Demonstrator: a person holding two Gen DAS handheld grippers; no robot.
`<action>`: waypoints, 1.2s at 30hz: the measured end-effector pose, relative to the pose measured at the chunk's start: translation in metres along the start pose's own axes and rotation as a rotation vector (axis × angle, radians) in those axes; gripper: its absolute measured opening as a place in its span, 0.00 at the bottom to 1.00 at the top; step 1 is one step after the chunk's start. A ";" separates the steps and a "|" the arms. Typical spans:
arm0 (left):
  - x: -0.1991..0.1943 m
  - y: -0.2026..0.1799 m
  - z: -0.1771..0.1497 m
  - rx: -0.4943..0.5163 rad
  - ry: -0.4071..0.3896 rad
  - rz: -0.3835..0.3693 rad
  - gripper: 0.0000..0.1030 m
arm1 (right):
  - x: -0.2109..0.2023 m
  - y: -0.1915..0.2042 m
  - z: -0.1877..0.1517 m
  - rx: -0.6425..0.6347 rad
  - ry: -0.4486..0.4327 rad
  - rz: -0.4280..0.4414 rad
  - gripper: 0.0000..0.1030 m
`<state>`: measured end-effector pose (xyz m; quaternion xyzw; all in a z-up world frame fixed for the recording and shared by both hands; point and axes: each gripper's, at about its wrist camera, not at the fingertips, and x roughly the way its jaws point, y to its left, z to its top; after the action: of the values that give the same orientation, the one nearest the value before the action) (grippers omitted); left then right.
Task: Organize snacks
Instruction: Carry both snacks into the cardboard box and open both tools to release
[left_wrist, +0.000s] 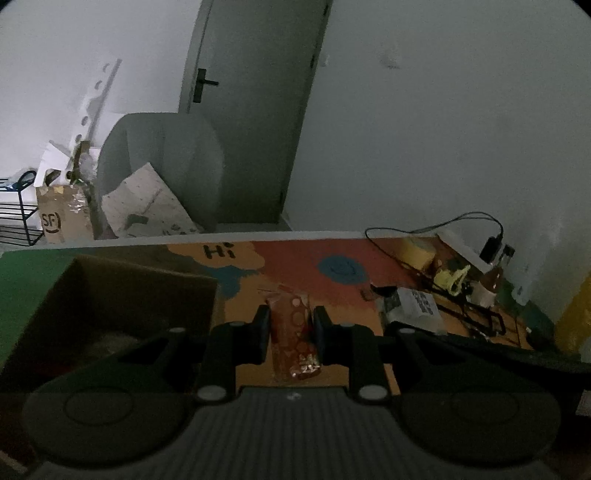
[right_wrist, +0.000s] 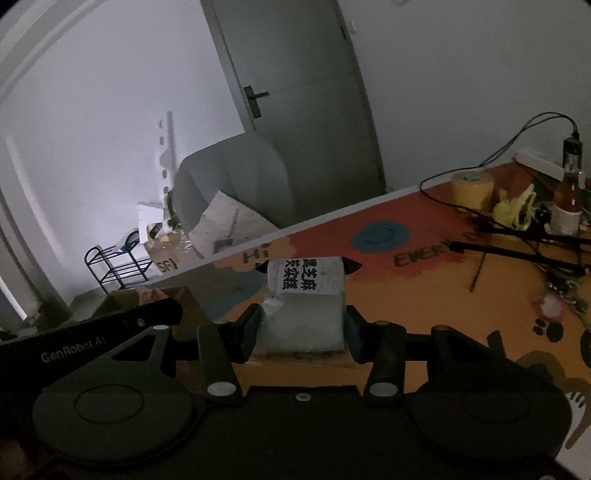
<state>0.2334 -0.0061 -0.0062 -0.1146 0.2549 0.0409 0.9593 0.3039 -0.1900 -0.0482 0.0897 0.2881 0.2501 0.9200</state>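
My left gripper (left_wrist: 291, 325) is shut on a slim red-brown snack packet (left_wrist: 293, 334) with pale round marks, held above the colourful table mat (left_wrist: 295, 266). Left of it stands an open brown cardboard box (left_wrist: 110, 295). My right gripper (right_wrist: 301, 326) is shut on a white snack pack (right_wrist: 304, 306) with black printed characters, its pads pressing both sides. In the right wrist view the left gripper's black body (right_wrist: 92, 339) shows at the left edge, with the red packet's tip (right_wrist: 151, 295) beyond it. A second white printed pack (left_wrist: 417, 306) lies on the mat to the right.
At the table's far right are a yellow tape roll (right_wrist: 472, 190), a brown bottle (right_wrist: 570, 192), a yellow clip (right_wrist: 515, 208), black cables (right_wrist: 517, 236) and a power strip. Beyond the table stand a grey armchair (left_wrist: 166, 170), a cardboard box and a black wire rack (right_wrist: 118, 266).
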 end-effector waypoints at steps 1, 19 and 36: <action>-0.003 0.003 0.000 -0.003 -0.005 0.004 0.23 | -0.001 0.003 0.000 -0.003 -0.002 0.005 0.44; -0.038 0.059 0.012 -0.077 -0.065 0.070 0.23 | 0.001 0.058 0.002 -0.055 -0.010 0.101 0.44; -0.042 0.120 0.012 -0.140 -0.048 0.150 0.24 | 0.015 0.105 -0.002 -0.109 0.022 0.162 0.44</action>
<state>0.1864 0.1126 0.0012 -0.1606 0.2364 0.1330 0.9490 0.2705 -0.0920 -0.0251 0.0597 0.2759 0.3401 0.8970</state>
